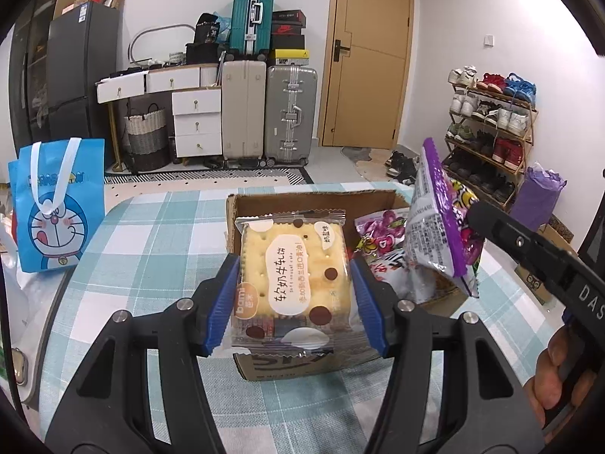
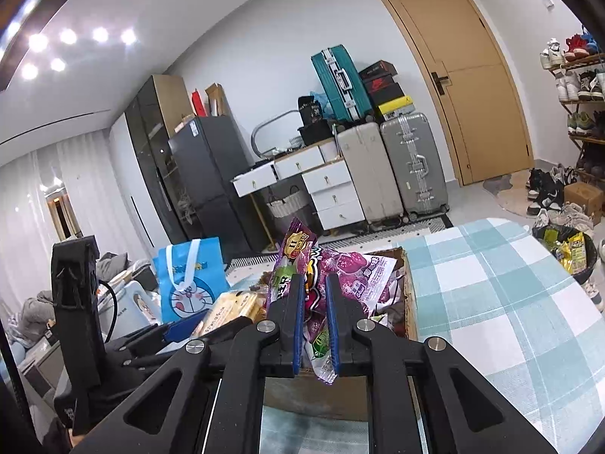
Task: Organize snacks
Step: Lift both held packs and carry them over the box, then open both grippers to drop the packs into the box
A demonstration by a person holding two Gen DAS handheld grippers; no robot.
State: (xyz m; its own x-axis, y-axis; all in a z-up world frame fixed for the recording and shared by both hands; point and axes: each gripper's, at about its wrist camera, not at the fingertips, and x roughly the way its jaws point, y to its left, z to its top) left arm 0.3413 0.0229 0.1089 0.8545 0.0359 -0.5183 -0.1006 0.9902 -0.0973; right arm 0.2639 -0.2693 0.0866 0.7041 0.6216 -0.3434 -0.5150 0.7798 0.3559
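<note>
Cracker pack (image 1: 293, 283) sits clamped in left tool (image 1: 295, 302).

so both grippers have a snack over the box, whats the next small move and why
Probably lower the left gripper and release the cracker pack into the cardboard box: it hangs right over the box, clear of the purple packet.
</note>
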